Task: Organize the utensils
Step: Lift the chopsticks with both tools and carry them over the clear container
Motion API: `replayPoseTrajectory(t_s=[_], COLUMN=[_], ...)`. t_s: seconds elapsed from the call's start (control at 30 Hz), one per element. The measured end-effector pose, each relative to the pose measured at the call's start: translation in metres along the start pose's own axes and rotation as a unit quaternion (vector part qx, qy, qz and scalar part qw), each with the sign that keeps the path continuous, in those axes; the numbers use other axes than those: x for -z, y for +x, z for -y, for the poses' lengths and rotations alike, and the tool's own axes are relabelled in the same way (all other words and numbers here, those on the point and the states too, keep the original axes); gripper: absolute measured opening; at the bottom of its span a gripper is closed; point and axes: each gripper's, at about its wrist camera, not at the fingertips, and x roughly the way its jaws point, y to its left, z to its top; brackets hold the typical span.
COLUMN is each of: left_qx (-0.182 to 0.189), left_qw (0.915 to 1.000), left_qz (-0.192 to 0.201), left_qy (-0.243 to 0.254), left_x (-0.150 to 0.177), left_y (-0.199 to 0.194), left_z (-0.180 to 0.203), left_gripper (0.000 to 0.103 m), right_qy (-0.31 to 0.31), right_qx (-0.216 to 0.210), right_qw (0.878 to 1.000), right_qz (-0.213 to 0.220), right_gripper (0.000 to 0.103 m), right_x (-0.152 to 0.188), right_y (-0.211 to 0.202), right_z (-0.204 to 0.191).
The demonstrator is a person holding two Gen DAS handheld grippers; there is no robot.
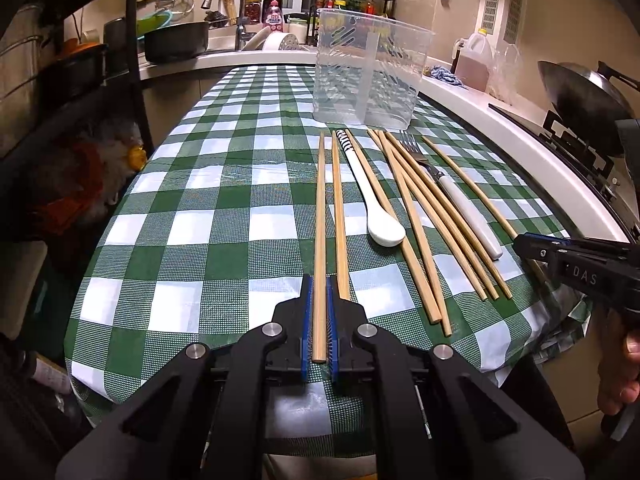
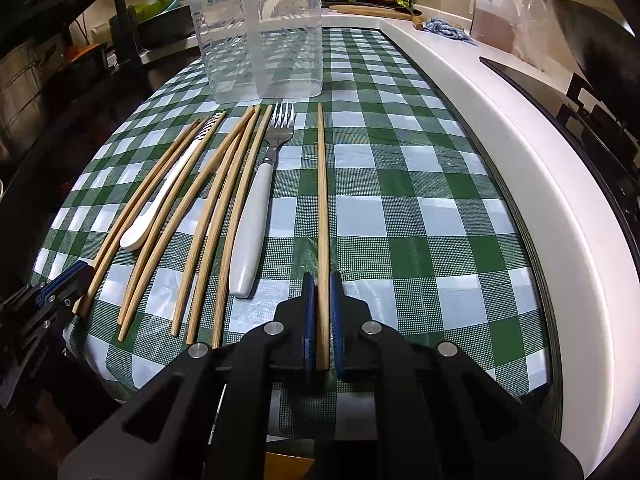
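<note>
My left gripper (image 1: 319, 285) is shut on the near end of a wooden chopstick (image 1: 320, 216) that lies on the green checked tablecloth (image 1: 208, 200); a second chopstick (image 1: 340, 216) lies just right of it. My right gripper (image 2: 322, 280) is shut on the near end of a lone chopstick (image 2: 322, 192), right of the fork. Between them lie a white spoon (image 1: 378, 212) (image 2: 160, 200), several loose chopsticks (image 1: 424, 216) (image 2: 216, 216) and a white-handled fork (image 1: 464, 204) (image 2: 254, 216). A clear plastic container (image 1: 372, 76) (image 2: 264, 40) stands upright behind them.
A white counter (image 2: 520, 152) runs along the table's right side, with a wok (image 1: 580, 88) on the stove, an oil jug (image 2: 496, 16) and a blue cloth (image 2: 448, 30). A sink with pans (image 1: 176, 42) lies at the back left. Dark shelving (image 1: 72, 80) stands on the left.
</note>
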Motion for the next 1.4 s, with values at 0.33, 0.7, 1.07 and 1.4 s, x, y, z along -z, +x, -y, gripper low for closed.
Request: replayPoseTrajectory(t_s=[0.33, 0.7, 1.07, 1.4], left_qx=[0.012, 0.026, 0.036, 0.041], left_qw=[0.9941, 0.9879, 0.9844, 0.9766], left_qz=[0.098, 0.15, 0.17, 0.209], left_qy=[0.044, 0.033, 0.026, 0.033], left_x=[-0.026, -0.05, -0.059, -0.117], left_y=[-0.053, -0.085, -0.09, -0.1], left_z=[0.015, 0.01, 0.006, -0.002], left_gripper=[0.006, 0.006, 0.006, 0.006], right_qy=[0.001, 0.001, 0.011, -0.011], right_qx=[-0.006, -0.035, -0.039, -0.039], right_qw=[0.996, 0.996, 0.993, 0.987], right_qz=[0.091, 0.085, 0.108, 0.155], right_gripper=[0.006, 0.006, 0.006, 0.006], right_x=[-0.018, -0.033, -0.04, -0.09], right_y=[-0.058, -0.08, -0.09, -0.122], right_z=[0.0, 0.011, 0.022, 0.014])
